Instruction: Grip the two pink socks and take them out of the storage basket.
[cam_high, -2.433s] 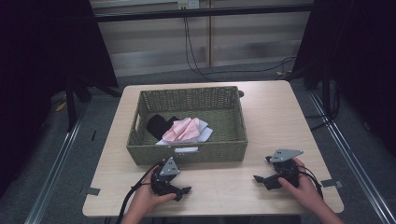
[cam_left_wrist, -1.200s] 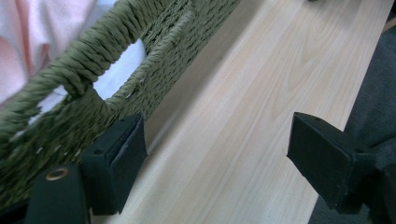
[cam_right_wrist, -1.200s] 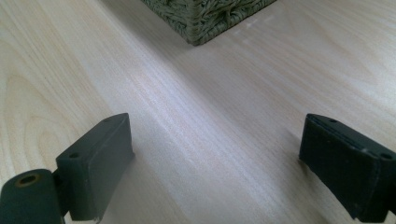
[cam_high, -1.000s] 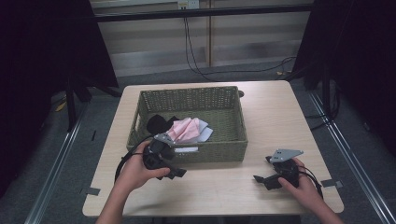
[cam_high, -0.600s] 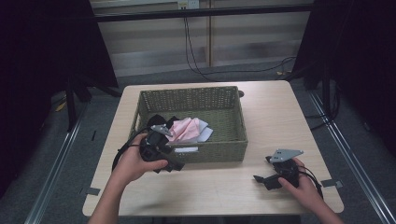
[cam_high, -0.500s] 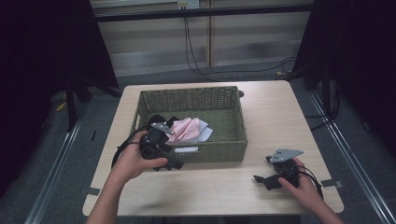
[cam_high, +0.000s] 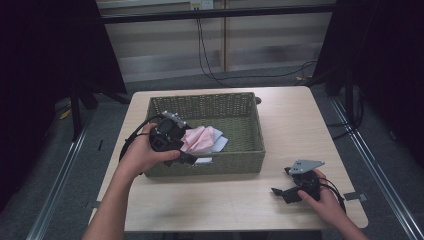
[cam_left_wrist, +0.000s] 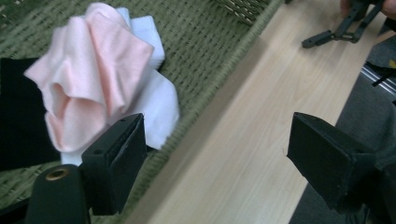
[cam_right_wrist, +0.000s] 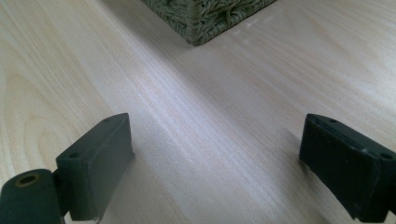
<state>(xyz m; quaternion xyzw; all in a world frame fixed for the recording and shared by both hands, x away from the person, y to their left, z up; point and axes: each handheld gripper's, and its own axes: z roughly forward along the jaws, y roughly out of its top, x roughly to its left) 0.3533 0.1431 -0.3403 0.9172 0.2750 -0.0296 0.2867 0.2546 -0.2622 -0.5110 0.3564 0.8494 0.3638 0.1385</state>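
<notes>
The worktop (cam_high: 280, 120), a pale wooden surface, is seen from above with a woven basket (cam_high: 255, 145) set toward its 10 o'clock part. The basket is rectangular and olive-green, and cloths are piled in its left half. A pink cloth (cam_high: 200, 139) is bunched on top of the pile, with a white cloth (cam_high: 218, 145) lying under it at its 4 o'clock side and a black cloth (cam_left_wrist: 18, 116) beside it, seen in the left gripper view at 9 o'clock of the pink one.

The left hand-held gripper (cam_high: 181, 152) is held over the basket's front left part, just beside the pink cloth. Its jaws are spread wide apart with nothing between them; in the left gripper view one jaw is seen over the cloths and the other over the bare worktop.

The right hand-held gripper (cam_high: 282, 191) is rested on the worktop at about 5 o'clock, well apart from the basket. Its jaws are likewise spread wide and empty.
</notes>
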